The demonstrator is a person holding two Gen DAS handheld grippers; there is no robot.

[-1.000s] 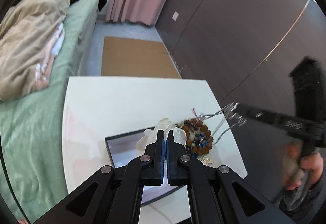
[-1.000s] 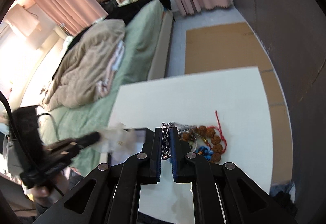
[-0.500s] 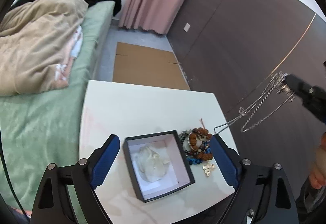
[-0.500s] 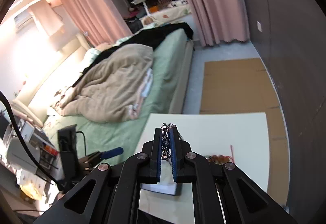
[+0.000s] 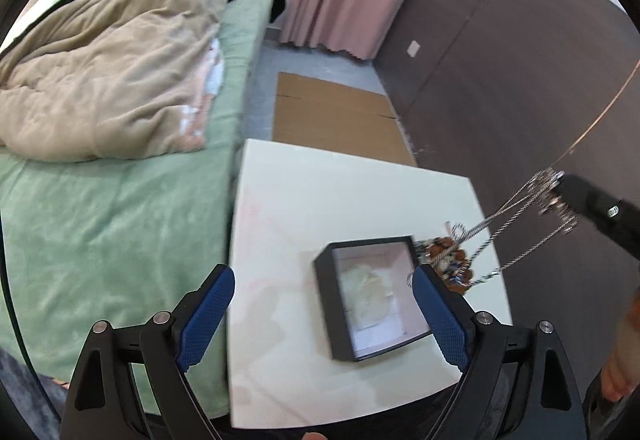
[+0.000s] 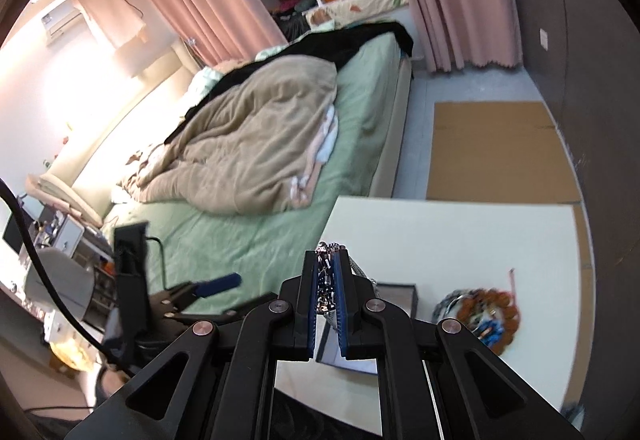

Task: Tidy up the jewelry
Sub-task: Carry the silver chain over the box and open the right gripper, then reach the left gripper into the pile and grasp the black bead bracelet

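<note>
Left tool (image 5: 322, 302) gapes wide, holding nothing, over the black box (image 5: 370, 296) on the desk (image 5: 320, 200). Right tool (image 6: 329, 294) is clamped on the silver chain (image 5: 516, 224), dangling above the bead bracelets (image 5: 450, 266). Risk: the swinging loops snag those beads, or miss the box.

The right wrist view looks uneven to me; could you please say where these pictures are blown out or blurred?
Right wrist view: the wall beside the bed is blown out, and the bead bracelets are smeared. Left wrist view: the box and silver chain are softly motion-blurred; edges bend, fisheye.
</note>
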